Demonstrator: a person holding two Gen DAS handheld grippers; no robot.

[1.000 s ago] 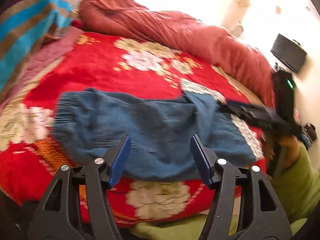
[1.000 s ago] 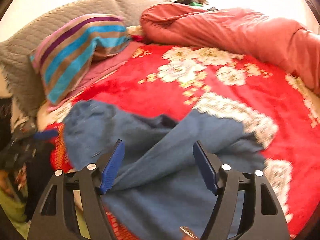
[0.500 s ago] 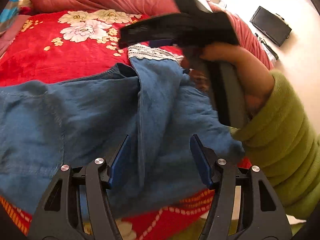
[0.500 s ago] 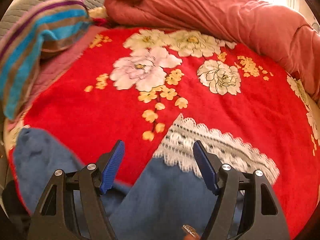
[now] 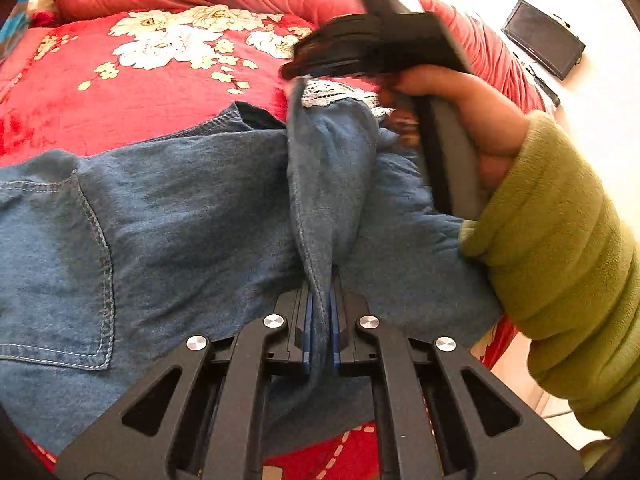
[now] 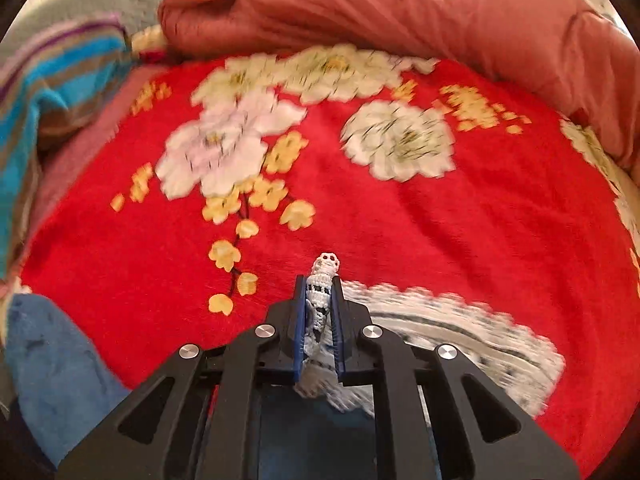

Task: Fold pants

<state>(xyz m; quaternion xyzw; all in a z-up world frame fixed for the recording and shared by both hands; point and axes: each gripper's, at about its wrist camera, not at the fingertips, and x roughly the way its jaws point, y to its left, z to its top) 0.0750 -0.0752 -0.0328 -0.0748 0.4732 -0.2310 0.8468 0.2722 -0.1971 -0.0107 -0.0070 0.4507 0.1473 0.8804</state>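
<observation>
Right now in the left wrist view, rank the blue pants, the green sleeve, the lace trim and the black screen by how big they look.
1. Blue pants
2. Green sleeve
3. Black screen and lace trim look alike; the screen sits much farther away, so no ranking.

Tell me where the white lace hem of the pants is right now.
In the right wrist view the lace hem is pinched in the right gripper, low centre, over the red floral blanket.
</observation>
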